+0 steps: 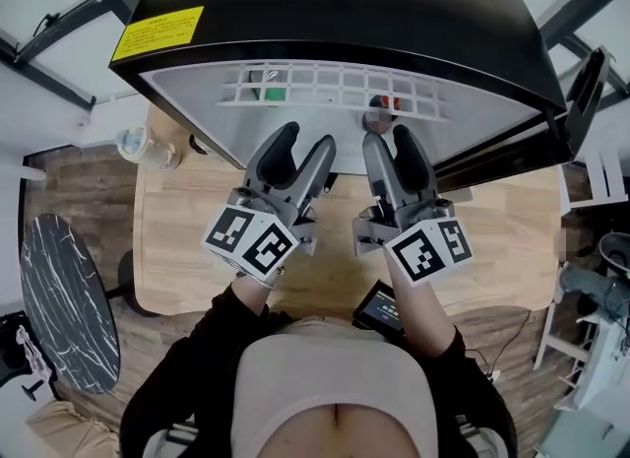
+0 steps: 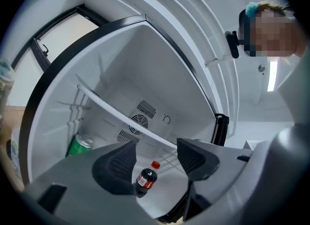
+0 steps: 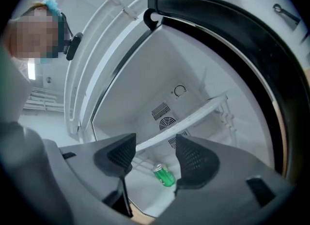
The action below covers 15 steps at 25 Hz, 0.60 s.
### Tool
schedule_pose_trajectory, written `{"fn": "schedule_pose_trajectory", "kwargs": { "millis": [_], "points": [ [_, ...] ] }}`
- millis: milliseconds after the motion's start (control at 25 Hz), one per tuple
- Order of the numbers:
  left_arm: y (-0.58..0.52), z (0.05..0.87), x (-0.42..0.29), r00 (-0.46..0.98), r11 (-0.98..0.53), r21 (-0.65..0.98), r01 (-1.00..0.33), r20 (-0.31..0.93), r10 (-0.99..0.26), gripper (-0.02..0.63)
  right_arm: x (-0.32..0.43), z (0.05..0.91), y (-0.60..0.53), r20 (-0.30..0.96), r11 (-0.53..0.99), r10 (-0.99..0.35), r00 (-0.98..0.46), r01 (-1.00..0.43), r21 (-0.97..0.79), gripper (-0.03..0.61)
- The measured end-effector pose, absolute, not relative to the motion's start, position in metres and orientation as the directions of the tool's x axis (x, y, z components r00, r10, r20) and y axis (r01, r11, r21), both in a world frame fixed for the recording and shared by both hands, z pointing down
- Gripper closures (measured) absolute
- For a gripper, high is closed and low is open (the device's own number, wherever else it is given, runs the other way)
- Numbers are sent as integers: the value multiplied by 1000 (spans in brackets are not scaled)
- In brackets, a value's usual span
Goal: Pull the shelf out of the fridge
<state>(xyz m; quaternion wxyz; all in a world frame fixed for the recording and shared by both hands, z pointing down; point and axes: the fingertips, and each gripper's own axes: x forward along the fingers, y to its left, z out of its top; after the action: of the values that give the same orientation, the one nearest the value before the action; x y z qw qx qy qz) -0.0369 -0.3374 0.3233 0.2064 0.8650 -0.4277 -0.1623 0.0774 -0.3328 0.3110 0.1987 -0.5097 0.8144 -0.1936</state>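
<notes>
The black fridge [image 1: 325, 13] stands open on a wooden table [image 1: 512, 239]. Its white wire shelf [image 1: 335, 87] sits inside, and its front rail shows in the left gripper view [image 2: 111, 107] and the right gripper view [image 3: 193, 115]. Under the shelf are a green can [image 1: 271, 92] [image 2: 79, 144] [image 3: 164, 175] and a cola bottle [image 2: 145, 180] with a red cap [image 1: 386, 103]. My left gripper [image 1: 300, 151] [image 2: 155, 158] and right gripper [image 1: 394, 146] [image 3: 155, 156] hover side by side just in front of the opening. Both are open, with nothing between the pads and the rail beyond them.
The fridge door [image 1: 581, 101] hangs open at the right. A small dark device [image 1: 379, 308] lies at the table's near edge. A cup [image 1: 138, 143] stands at the table's left corner. A round marble table [image 1: 69, 303] is on the floor to the left.
</notes>
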Motion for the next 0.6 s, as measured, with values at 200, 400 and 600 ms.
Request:
{"fn": "schedule_pose_trajectory", "kwargs": {
  "millis": [200,400,600],
  "points": [
    [-354,326,-39,570,-527,531,-664,-96,-816,357,75,314,-351,-123,399,-909,-398,-746,-533,308],
    [-370,325,-42,553,-509,548,-664,-98,-827,356,72,317,-365,-116,392,-910,-399,-731,-558,298],
    [-383,322,-43,544,-503,555,-662,-106,-832,354,70,314,-381,-127,393,-910,-395,-724,-567,290]
  ]
}}
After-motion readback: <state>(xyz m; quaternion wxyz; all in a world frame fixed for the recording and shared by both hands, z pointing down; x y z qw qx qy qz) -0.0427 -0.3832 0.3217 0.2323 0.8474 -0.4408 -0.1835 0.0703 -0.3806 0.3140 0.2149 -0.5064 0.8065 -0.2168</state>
